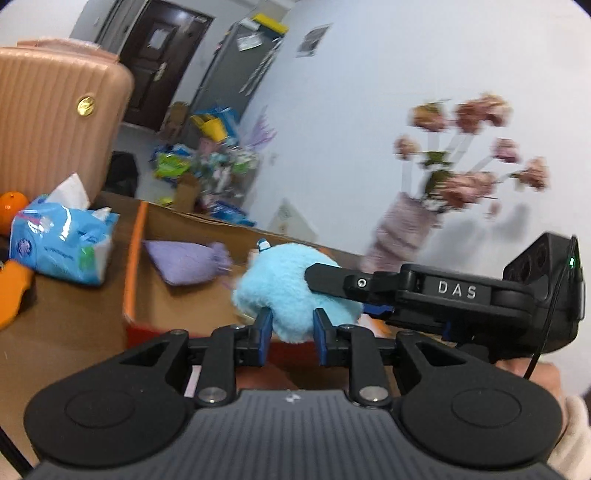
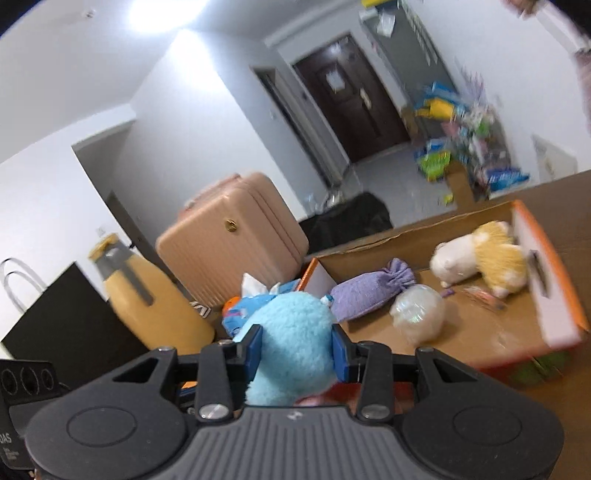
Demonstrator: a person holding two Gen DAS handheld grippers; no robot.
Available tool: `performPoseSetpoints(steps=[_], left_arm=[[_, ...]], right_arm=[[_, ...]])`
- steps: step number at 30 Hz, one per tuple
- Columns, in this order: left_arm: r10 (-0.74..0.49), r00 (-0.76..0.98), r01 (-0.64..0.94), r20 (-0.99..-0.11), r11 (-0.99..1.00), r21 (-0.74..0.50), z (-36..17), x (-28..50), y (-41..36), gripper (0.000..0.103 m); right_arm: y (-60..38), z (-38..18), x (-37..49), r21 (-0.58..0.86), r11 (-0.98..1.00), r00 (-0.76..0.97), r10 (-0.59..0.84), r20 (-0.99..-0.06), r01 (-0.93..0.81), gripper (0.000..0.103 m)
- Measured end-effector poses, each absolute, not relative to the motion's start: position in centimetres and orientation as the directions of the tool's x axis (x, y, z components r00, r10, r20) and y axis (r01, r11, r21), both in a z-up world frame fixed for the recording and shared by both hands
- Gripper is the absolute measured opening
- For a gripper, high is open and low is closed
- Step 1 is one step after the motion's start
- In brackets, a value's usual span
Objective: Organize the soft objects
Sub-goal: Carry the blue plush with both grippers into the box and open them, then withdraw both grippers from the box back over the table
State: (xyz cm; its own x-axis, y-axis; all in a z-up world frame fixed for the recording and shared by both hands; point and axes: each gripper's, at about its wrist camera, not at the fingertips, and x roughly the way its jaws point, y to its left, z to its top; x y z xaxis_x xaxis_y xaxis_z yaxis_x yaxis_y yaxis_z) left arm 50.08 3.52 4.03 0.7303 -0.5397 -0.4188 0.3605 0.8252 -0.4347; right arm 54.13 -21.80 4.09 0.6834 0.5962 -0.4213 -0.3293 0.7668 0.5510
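- The fluffy blue plush toy (image 1: 291,291) is held up in the air, just before the cardboard box (image 2: 554,295).
- It looks light and squashy, so it is best pinched at its thick middle.
- It is squeezed between the pads of the left gripper (image 1: 292,325).
- It is also pinched by the right gripper (image 2: 297,345), jaws partly closed.
- A purple pouch (image 2: 365,291) is seen inside the box.

We observe white walls (image 2: 207,122) and a bright ceiling light (image 2: 162,14). A dark brown door (image 2: 351,96) stands at the far end, beside a grey cabinet (image 1: 236,62). Colourful clutter (image 1: 207,155) occupies the pale floor (image 2: 384,173).
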Motion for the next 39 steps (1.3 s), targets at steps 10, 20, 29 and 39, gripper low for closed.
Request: performPoseSetpoints(steps=[10,20,29,39], left_arm=[[-0.326,0.743,0.224,-0.585,0.944,-0.241,-0.7,61.2,5.0,0.023],[-0.284,0.782,0.249,-0.554,0.958,-0.14,1.9,57.9,4.3,0.037],[-0.211,0.873,0.177,-0.44,0.977,-0.118,9.3,49.5,5.5,0.078],[-0.171,0.942,0.174,-0.29,0.985,-0.015,10.9,38.0,5.8,0.097]], right_arm=[[-14.7,-4.4,68.5,0.541,0.813,0.531,0.562,-0.634,-0.215,0.042],[-16.9,-0.3,66.4,0.459,0.856,0.607,0.5,-0.618,-0.238,0.052],[-24.3,8.1,55.1,0.16,0.956,0.773,0.294,-0.562,-0.247,0.081],[-31.3,12.7,40.6,-0.037,0.988,0.913,0.124,-0.39,-0.15,0.095]])
